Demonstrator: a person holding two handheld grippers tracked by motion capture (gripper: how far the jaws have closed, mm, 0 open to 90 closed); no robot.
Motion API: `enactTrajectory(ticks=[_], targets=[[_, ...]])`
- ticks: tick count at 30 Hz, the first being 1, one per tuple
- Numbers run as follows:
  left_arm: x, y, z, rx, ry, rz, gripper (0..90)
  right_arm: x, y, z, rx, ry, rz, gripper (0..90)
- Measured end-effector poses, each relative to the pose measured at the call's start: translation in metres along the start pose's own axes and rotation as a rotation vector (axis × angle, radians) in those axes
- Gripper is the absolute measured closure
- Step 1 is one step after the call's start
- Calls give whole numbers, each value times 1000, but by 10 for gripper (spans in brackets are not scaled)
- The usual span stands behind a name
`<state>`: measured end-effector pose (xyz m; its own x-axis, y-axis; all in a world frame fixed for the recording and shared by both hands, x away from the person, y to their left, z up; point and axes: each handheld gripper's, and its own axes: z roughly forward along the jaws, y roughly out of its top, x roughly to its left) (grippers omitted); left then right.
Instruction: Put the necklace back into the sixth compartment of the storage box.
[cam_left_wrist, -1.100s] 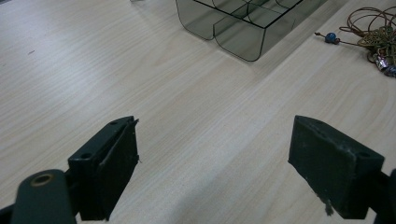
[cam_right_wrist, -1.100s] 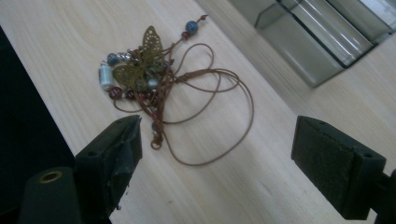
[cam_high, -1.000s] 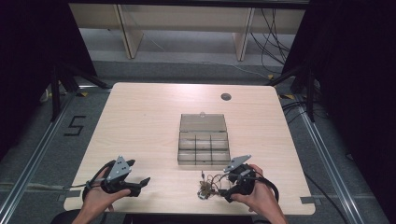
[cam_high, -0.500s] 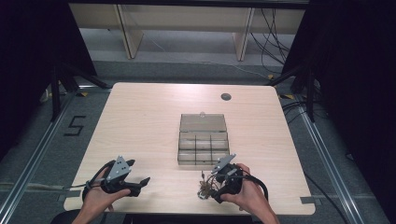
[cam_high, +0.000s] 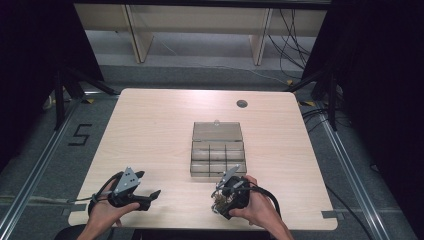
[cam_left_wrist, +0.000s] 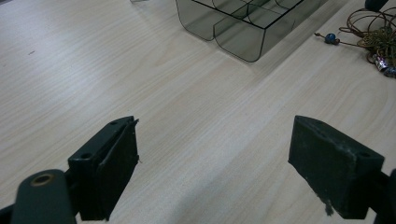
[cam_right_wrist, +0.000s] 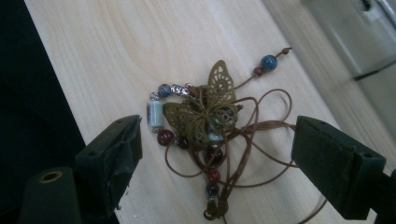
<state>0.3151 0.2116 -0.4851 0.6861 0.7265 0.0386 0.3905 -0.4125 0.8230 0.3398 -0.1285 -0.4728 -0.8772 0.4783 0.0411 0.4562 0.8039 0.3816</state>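
Both claws gape: our right gripper (cam_right_wrist: 212, 163) straddles the brown corded necklace with brass butterfly pendant and beads (cam_right_wrist: 210, 116) at the table's near edge, apparently for pickup, just before the smoky divided plastic box (cam_high: 218, 152), while our left gripper (cam_high: 150, 192) idles aside.

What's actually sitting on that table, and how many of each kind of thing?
Clear compartment boxes: 1
Beaded cord necklaces with a butterfly pendant: 1
Hand-held grippers, left and right: 2
Total: 4
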Motion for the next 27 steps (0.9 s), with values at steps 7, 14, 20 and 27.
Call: enactTrajectory(ticks=[7, 14, 20, 27], targets=[[1, 0, -1, 8, 6, 15, 151, 2, 7, 7, 25, 8, -14, 172], [1, 1, -1, -6, 1, 20, 151, 4, 11, 16, 56, 17, -24, 193], [1, 1, -1, -1, -3, 3, 151, 3, 12, 19, 68, 17, -33, 264], [2, 1, -2, 7, 2, 14, 151, 1, 14, 17, 69, 30, -35, 429]])
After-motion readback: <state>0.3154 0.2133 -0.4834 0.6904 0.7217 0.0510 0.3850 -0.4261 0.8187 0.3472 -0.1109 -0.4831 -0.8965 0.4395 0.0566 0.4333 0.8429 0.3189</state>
